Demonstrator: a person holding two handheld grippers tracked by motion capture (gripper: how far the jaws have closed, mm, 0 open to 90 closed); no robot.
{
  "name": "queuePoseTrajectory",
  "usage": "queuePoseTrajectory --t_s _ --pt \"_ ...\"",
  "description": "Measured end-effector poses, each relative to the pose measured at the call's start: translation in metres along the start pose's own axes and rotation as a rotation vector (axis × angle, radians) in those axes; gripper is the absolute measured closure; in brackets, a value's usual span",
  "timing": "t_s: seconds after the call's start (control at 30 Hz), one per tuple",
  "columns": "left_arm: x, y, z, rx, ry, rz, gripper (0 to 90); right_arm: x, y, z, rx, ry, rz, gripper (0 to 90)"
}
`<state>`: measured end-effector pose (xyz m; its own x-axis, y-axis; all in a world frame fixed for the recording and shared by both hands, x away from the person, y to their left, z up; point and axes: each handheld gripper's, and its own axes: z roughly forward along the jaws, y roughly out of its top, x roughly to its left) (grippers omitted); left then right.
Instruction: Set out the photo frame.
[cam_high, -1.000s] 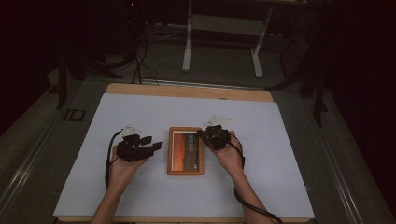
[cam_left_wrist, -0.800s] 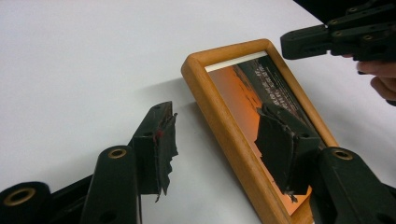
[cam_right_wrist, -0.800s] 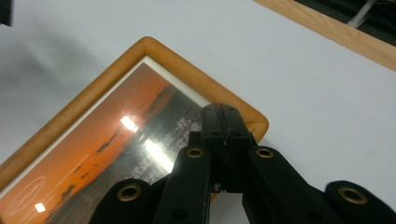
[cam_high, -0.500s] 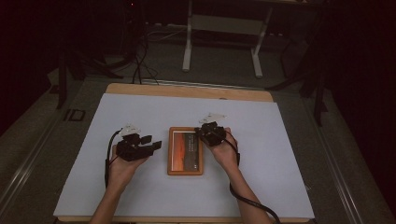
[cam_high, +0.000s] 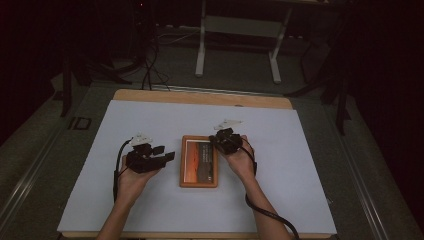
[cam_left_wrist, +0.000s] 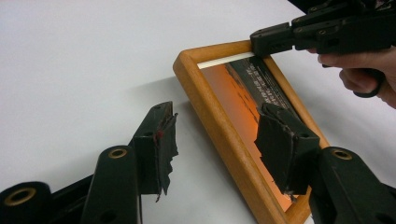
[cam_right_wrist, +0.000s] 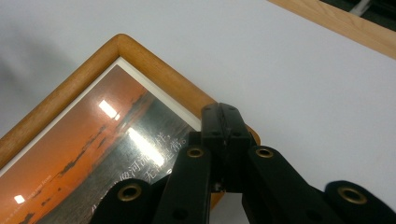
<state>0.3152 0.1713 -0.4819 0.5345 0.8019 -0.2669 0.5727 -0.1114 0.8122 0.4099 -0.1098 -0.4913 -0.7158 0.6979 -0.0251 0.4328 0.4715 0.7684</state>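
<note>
From above, a wooden picture frame (cam_high: 199, 161) lies flat near the middle of the white table cover (cam_high: 310, 165), its long sides running away from the person. The left gripper (cam_high: 167, 156) hovers just beside the frame's left rail with its jaws apart, and the right gripper (cam_high: 216, 140) sits at the far right corner of the frame with its jaws together. In the left gripper view, the two black pads stand wide, one (cam_left_wrist: 161, 144) over bare table, the other (cam_left_wrist: 285, 149) over the glass, so the left rail of the frame (cam_left_wrist: 219, 121) lies between them without either pad touching it; the right gripper (cam_left_wrist: 261, 41) shows farther off with its closed tip resting on the far corner. In the right gripper view, the jaws are shut tight with nothing between them, and the tip (cam_right_wrist: 225, 122) presses down on the top rail near the rounded corner of the frame (cam_right_wrist: 154, 70), whose sunset print catches the ceiling lights. To my eye the step is pinning the frame with the right tip while the left takes hold of the rail. Doing it well likely means keeping the right pressure on wood rather than glass, lowering the left pads evenly astride the rail, and closing squarely so the frame does not skate on the smooth cover.
</note>
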Motion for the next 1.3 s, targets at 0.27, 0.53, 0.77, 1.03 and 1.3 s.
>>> queuePoseTrajectory --t_s 0.27,0.53,0.77,1.03,1.3 --pt "-0.001 0.001 -0.002 -0.006 -0.002 -0.005 46.7 -0.005 0.0 0.0 0.002 0.019 0.016 90.0" --pt "-0.005 0.003 -0.003 -0.007 -0.012 0.006 46.6 -0.01 -0.006 0.002 0.026 -0.013 0.051 90.0" --pt "-0.011 0.004 -0.002 -0.002 -0.018 0.006 44.9 -0.014 -0.011 0.004 0.039 -0.028 0.065 90.0" --pt "-0.023 0.005 0.0 -0.001 -0.052 0.012 39.0 -0.019 -0.021 0.01 0.068 -0.057 0.082 90.0" --pt "-0.039 0.003 0.008 0.023 -0.078 0.025 29.6 -0.02 -0.022 0.011 0.063 -0.056 0.093 90.0"
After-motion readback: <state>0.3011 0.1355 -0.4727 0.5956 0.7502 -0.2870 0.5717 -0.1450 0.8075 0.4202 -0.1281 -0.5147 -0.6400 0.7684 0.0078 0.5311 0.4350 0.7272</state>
